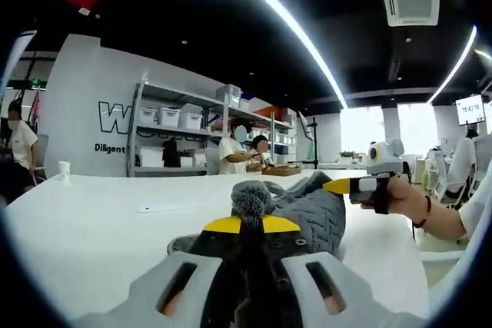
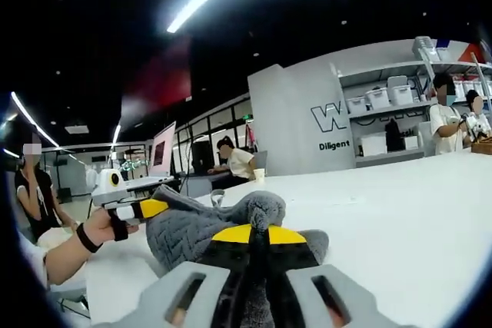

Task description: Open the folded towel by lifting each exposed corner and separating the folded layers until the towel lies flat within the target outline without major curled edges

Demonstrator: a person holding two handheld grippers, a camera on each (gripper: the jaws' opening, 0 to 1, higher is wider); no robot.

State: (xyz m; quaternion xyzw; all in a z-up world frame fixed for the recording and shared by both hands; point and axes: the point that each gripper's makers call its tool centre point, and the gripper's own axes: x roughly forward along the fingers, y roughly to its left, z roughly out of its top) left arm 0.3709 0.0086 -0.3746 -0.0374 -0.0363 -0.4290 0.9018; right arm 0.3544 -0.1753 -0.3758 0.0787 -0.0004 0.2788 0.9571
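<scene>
Stretching wide under both cameras, the white counter [image 1: 100, 228] carries the grey towel [image 1: 311, 217], which sits bunched in a heap rather than lying flat. Open counter runs off to every side of the towel, and its far edge lies well beyond the heap.

Behind the counter stands a shelf unit [image 1: 173, 140] against a white wall; its upper shelves hold white storage bins [image 1: 169, 117], whose contents cannot be made out. A small white cup [image 1: 64, 170] stands near the counter's far left edge.

Seen in the left gripper view, the left gripper [image 1: 250, 224] has its yellow-tipped jaws closed together on a tufted corner of the towel, pinched up above the heap. In that same view the right gripper [image 1: 338, 186] comes in from the right, held in a hand [image 1: 407, 199], its yellow tip touching the towel's far side. From the right gripper view, its jaws are pressed together on a fold of towel.
</scene>
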